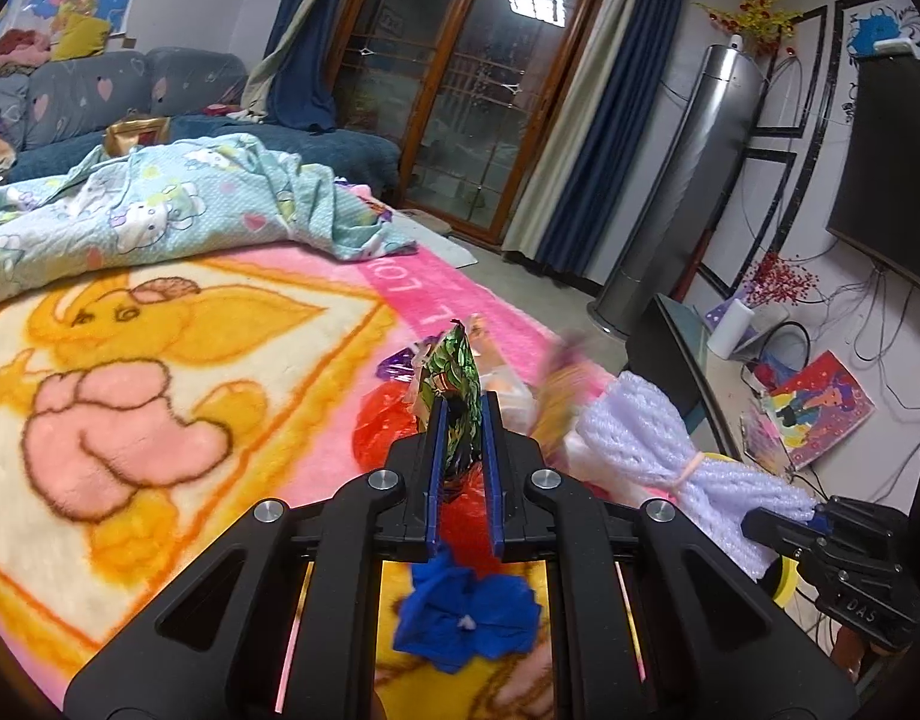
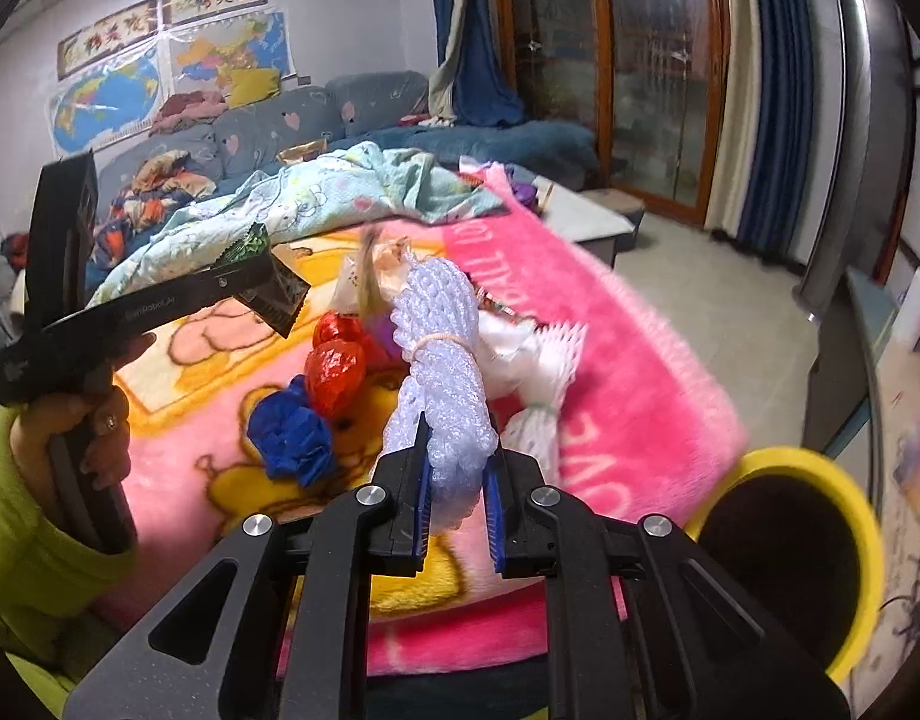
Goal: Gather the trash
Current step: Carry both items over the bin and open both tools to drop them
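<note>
In the left wrist view my left gripper (image 1: 465, 405) is shut on a green printed snack wrapper (image 1: 454, 372), lifted above the pink blanket (image 1: 160, 312). Below it lie red wrappers (image 1: 388, 426) and a crumpled blue paper (image 1: 466, 618). In the right wrist view my right gripper (image 2: 457, 441) is shut on a white foam net bundle (image 2: 442, 360) tied with a rubber band. The left gripper (image 2: 268, 279) shows there at the left, gripping the green wrapper (image 2: 250, 246). The yellow-rimmed bin (image 2: 856, 546) stands at the lower right, beside the blanket.
More white foam nets (image 2: 538, 354), red wrappers (image 2: 334, 369) and the blue paper (image 2: 292, 435) lie on the blanket. A light blue quilt (image 1: 160, 198) is heaped behind, with a sofa (image 1: 100, 96) beyond. A low cabinet (image 1: 676, 348) edges the bare floor at the right.
</note>
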A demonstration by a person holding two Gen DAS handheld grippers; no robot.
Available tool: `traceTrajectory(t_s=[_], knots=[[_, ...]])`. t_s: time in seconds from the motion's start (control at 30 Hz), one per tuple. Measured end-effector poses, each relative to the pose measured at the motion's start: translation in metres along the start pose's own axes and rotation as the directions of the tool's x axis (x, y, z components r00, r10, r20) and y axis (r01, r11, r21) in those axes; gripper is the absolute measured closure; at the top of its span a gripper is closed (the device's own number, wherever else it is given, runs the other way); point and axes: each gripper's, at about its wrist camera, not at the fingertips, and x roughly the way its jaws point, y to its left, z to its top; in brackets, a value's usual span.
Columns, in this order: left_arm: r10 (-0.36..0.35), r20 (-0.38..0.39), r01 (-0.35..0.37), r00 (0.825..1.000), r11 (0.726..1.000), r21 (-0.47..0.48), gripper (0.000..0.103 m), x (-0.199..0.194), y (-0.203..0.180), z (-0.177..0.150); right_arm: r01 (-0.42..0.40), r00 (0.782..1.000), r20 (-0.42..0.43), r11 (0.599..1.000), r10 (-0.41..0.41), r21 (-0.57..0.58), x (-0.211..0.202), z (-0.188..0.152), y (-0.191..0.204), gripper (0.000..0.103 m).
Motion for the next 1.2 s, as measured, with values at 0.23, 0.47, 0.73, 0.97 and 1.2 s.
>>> traceTrajectory(t_s=[0.23,0.47,0.73,0.97,1.2], knots=[[-0.042,0.009,0.042,0.999,0.999,0.025,0.096,-0.005,-0.019,0.002,0.017,1.000,0.020,0.997,-0.019,0.075,-0.015,0.000,-0.022,0.089],[-0.090,0.004,0.090,0.996,0.994,0.057,0.096,-0.005,-0.044,0.004,0.048,0.998,0.044,0.988,-0.055,0.149,-0.029,-0.001,-0.047,0.089],[-0.139,-0.023,0.140,0.990,0.984,0.107,0.096,0.002,-0.077,-0.002,0.095,0.989,0.087,0.971,-0.116,0.219,-0.046,0.000,-0.077,0.089],[-0.176,-0.042,0.180,0.984,0.973,0.147,0.096,0.007,-0.101,-0.006,0.136,0.979,0.113,0.955,-0.171,0.265,-0.060,-0.002,-0.102,0.089],[-0.213,-0.062,0.221,0.975,0.957,0.187,0.096,0.012,-0.123,-0.010,0.169,0.970,0.117,0.936,-0.214,0.310,-0.068,-0.007,-0.120,0.089]])
